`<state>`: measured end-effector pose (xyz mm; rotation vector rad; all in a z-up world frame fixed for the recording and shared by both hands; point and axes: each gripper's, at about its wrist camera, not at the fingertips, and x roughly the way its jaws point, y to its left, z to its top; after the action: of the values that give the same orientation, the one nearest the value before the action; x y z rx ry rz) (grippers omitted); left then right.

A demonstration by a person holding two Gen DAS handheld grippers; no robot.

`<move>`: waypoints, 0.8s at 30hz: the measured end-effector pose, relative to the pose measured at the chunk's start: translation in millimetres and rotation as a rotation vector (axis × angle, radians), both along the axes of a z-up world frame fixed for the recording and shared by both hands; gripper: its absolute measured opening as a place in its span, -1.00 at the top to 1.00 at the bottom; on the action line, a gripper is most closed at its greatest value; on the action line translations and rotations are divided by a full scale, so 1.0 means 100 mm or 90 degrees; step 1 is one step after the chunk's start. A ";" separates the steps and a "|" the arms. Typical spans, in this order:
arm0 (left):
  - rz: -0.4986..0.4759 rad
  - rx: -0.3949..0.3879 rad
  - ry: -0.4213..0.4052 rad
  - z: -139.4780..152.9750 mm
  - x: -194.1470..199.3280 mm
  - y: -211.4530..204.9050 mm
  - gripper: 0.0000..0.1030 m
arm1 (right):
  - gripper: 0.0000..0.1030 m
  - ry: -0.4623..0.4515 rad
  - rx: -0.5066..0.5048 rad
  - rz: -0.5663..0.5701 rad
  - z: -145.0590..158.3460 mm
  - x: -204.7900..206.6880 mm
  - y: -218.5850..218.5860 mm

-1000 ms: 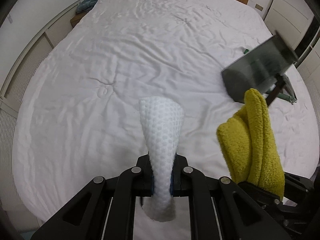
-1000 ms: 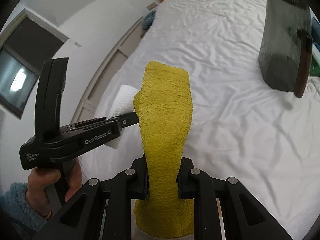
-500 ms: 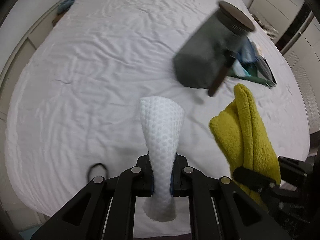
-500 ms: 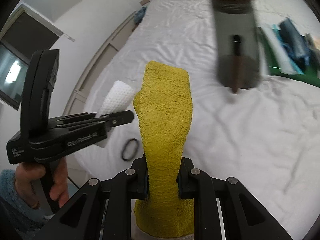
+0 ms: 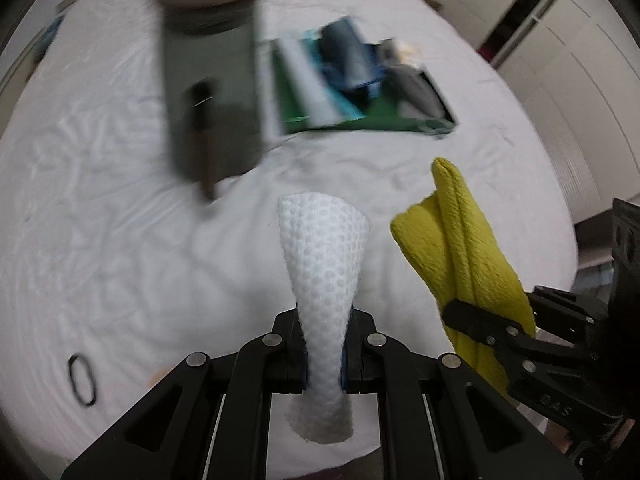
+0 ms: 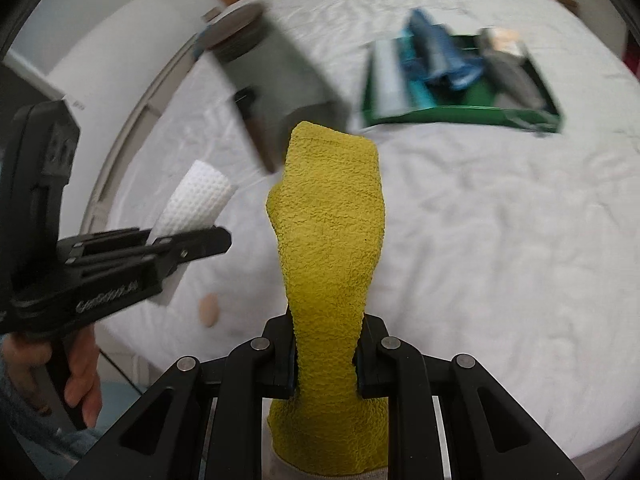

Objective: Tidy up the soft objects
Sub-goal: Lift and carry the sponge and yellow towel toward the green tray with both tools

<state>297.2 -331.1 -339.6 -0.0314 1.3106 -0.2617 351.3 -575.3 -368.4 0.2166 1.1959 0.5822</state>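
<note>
My left gripper (image 5: 323, 354) is shut on a folded white waffle-textured cloth (image 5: 324, 264) that sticks up between its pads. My right gripper (image 6: 326, 354) is shut on a folded yellow terry cloth (image 6: 330, 232). Both hang above a bed with a white sheet (image 5: 100, 220). In the left wrist view the yellow cloth (image 5: 464, 248) and the right gripper (image 5: 476, 322) show at the right. In the right wrist view the white cloth (image 6: 196, 200) and the left gripper (image 6: 208, 242), held by a hand (image 6: 80, 376), show at the left.
A dark grey cylindrical bin (image 5: 210, 76) with a brown handle lies blurred on the bed. Beside it sits a green tray (image 5: 360, 80) holding several rolled blue, white and grey cloths. A black hair tie (image 5: 81, 378) lies near the bed's edge. White wardrobe doors (image 5: 568, 80) stand at the right.
Both grippers have swept sideways across the bed with their cloths. The grey bin and green tray have come into fuller view, and the hair tie now shows at lower left.
</note>
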 end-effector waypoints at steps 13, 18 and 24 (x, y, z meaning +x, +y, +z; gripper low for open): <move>-0.014 -0.003 -0.131 0.17 1.14 -0.85 0.84 | 0.63 -0.133 -0.047 -0.123 0.27 1.03 -0.91; -0.006 0.015 -0.152 0.12 1.46 -0.96 0.84 | 0.63 -0.166 -0.057 -0.136 0.28 1.46 -0.97; 0.009 0.027 -0.160 0.01 1.69 -1.02 0.84 | 0.63 -0.195 -0.073 -0.131 0.27 1.81 -0.89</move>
<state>466.7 -432.6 -338.5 0.0271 1.0660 -0.2175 532.0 -664.5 -341.4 0.1436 0.8940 0.3506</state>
